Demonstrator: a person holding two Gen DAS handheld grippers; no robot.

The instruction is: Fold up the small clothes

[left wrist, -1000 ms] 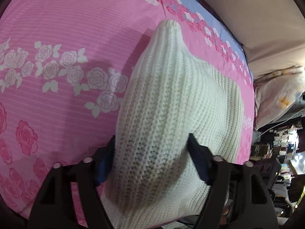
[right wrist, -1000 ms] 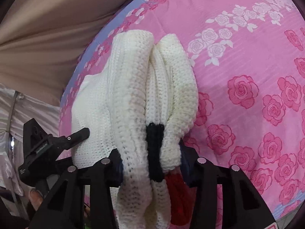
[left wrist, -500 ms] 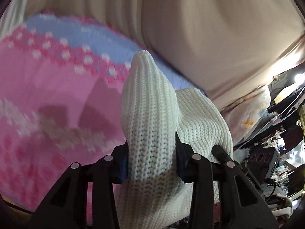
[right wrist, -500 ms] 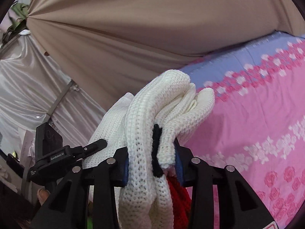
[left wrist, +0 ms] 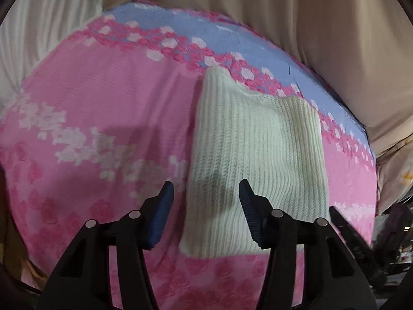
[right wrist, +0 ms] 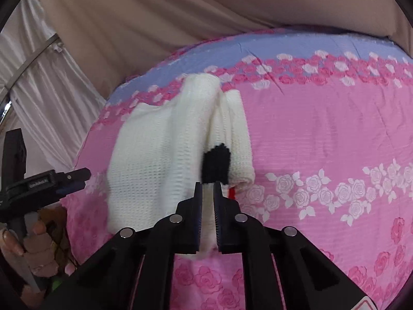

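A folded cream knit sweater (left wrist: 258, 155) lies on the pink rose-print bedsheet (left wrist: 90, 103). My left gripper (left wrist: 206, 193) is open and empty, its blue pads just above the sweater's near left edge. In the right wrist view the sweater (right wrist: 160, 155) lies flat with a black patch (right wrist: 216, 165) and a bit of red at its near right corner. My right gripper (right wrist: 207, 188) is shut on the sweater's near edge by the black patch. The left gripper (right wrist: 74, 178) also shows at the left of the right wrist view.
A beige curtain (right wrist: 180, 13) hangs behind the bed, with white drapes (right wrist: 38, 90) to the left. The sheet's blue border (left wrist: 232, 38) runs along the far edge. Cluttered shelves (left wrist: 397, 232) show at the right past the bed edge.
Both grippers carried the lifted sweater down onto the sheet, where it now lies flat. My left gripper has opened and let go; the right still pinches the edge.
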